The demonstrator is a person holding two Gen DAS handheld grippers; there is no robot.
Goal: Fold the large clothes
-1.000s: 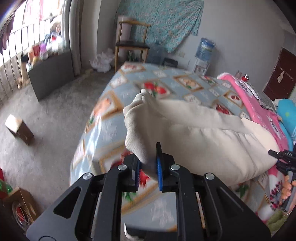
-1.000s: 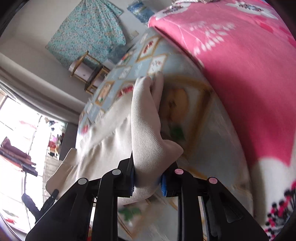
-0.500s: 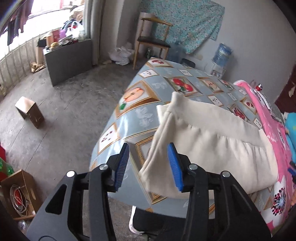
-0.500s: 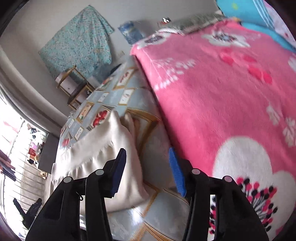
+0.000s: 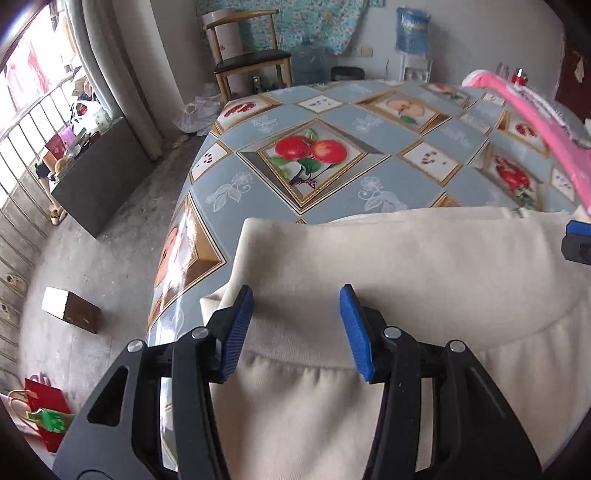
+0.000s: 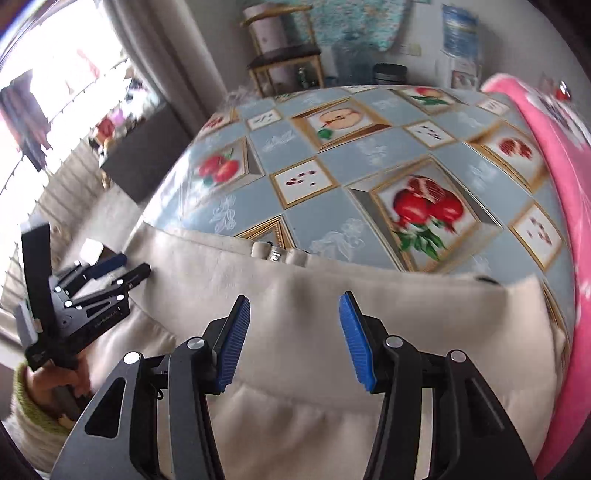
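Both grippers hang over the cream garment (image 5: 424,266), each with its blue pads spread wide and nothing pinched between them. Over on the left side, the left gripper (image 5: 297,326) sits above the garment's left end, where a folded-over edge runs across just ahead of its fingertips; its left pad (image 5: 236,332) lies close to the cloth's corner, though whether it touches I cannot tell. Across from it, the right gripper (image 6: 293,339) hovers over the right half of the same cloth, its pads apart above a smooth fold.

That garment lies folded in layers along the near edge of the table, on a blue tablecloth (image 5: 332,122) printed with framed fruit pictures. A gathered seam crosses the cloth just under both grippers. From the right-hand camera you can see the left gripper (image 6: 107,273) off to the side, held in a hand (image 6: 66,380) with a green cuff. A pink blanket (image 6: 554,177) covers the table's right side, just beside the garment's end. Beyond the table stand a wooden chair (image 5: 251,55) and a water jug (image 5: 412,29) against the wall
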